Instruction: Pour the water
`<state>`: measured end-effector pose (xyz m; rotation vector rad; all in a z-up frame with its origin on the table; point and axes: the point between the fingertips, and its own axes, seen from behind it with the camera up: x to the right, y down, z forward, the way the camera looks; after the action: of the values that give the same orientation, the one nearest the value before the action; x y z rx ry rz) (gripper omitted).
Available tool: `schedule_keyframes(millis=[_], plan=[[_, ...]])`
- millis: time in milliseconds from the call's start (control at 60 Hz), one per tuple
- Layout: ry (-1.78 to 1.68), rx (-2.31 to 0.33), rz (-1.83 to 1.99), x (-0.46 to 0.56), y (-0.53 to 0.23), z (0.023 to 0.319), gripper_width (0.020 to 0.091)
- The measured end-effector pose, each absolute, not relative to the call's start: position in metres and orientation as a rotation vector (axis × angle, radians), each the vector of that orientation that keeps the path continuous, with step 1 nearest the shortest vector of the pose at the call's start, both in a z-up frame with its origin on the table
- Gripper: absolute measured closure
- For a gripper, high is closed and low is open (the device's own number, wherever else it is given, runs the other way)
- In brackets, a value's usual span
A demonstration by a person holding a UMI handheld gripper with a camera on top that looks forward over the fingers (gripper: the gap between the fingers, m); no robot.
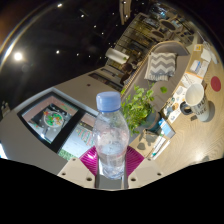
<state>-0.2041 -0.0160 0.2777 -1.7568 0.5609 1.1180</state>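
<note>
Surface (30, 140): pale, far below me, carrying a framed picture (50, 118), a leafy plant (138, 104) and a white cup (194, 95).

Water bottle (111, 135): clear plastic, blue cap, long axis upright, standing between my jaws and lifted well above the surface.

My gripper (110, 160): jaws closed on the bottle's lower body, both magenta pads pressing it.

Judgement: the cup lies beyond and to the right, so pouring means carrying the bottle that way, then tipping.

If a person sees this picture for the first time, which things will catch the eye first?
First comes the clear water bottle with its pale blue cap, standing upright between the magenta pads of the tongs. Just beyond it stands a leafy green plant, and further off, past the plant, a white cup.
</note>
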Motion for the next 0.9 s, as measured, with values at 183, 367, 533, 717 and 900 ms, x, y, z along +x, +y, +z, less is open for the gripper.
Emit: schedule_keyframes(millis=[183, 367, 533, 717, 900], plan=[[0.955, -1.558, 1.52, -0.14, 0.036, 0.276, 0.0789], [1.29, -1.332, 1.784, -0.093, 0.069, 0.25, 0.0785], [1.479, -1.208, 1.898, -0.076, 0.085, 0.22, 0.0784], [1.434, -1.311, 1.875, -0.08, 0.082, 0.219, 0.0785], [1.067, -1.566, 1.673, -0.078, 0.077, 0.262, 0.0786]])
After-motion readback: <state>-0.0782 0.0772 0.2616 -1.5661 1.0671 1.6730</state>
